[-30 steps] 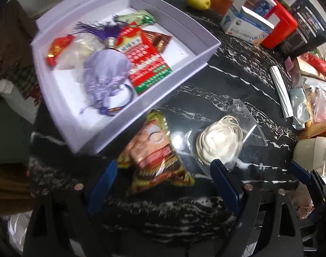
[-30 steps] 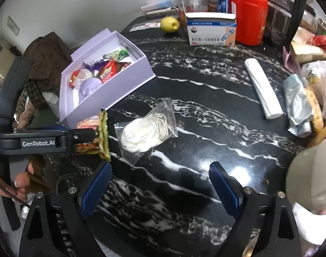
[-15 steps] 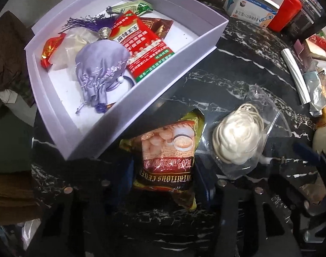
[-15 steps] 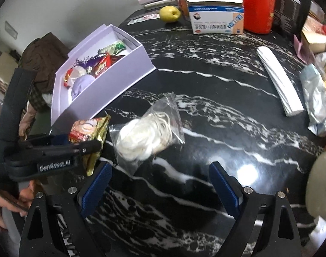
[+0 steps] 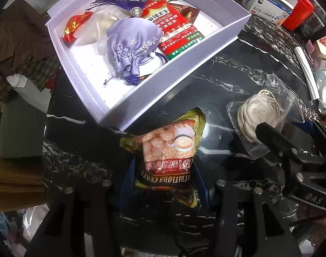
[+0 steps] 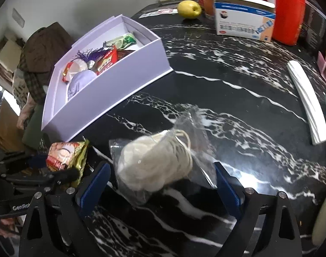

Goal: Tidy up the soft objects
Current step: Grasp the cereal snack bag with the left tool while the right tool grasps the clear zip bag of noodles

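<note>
In the left wrist view the lower end of the cereal packet (image 5: 167, 150) is cut off behind the left gripper (image 5: 163, 171), and the blue pads there are mostly hidden behind the packet's sides. The printing on the packet is upside down and only partly readable. Inside the lavender box (image 5: 180, 68) the purple drawstring pouch (image 5: 132, 42) lies on top of a pale bag whose contents cannot be made out, and a red snack packet (image 5: 173, 30) covers most of a brown wrapper beside it. From the right wrist view the near wall of the box hides most of the pouch. The clear bag of white cord (image 6: 160, 162) is blurred in that view, so its edges are hard to trace.

The left gripper's jaws are narrowed and clenched on the cereal packet, one pad at each side, just in front of the box's near wall on the black marble desk (image 6: 238, 107). The right gripper (image 6: 160, 182) has its jaws spread wide, released, straddling the bag of white cord, which lies on the desk to the right of the cereal packet, a little farther from the box; neither pad presses on the bag.
</note>
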{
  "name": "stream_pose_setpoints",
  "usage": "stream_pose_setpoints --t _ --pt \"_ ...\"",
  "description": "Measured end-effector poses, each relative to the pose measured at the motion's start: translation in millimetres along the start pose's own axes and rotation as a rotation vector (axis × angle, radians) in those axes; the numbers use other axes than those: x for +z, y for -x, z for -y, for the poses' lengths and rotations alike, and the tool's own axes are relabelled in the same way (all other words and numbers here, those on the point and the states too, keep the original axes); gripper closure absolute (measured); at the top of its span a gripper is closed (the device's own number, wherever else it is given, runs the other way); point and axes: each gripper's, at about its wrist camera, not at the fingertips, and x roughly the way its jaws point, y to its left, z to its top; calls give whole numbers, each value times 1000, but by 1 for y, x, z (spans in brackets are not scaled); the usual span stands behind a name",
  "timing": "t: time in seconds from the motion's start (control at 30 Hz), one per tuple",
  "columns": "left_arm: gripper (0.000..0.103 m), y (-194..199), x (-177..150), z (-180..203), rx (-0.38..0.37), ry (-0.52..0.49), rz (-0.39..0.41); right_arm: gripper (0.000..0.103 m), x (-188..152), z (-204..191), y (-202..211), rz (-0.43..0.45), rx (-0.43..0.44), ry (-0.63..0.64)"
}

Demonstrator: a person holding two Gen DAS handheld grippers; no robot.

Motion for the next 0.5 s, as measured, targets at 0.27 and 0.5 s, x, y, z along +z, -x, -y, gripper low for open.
stream_pose_setpoints --t 0.27,0.5 --pt "52 -4 6 -16 -48 61 -5 11 10 -10 -9 17 -46 54" --pt "52 -6 4 -21 -55 65 -6 37 11 -12 -11 14 -44 32"
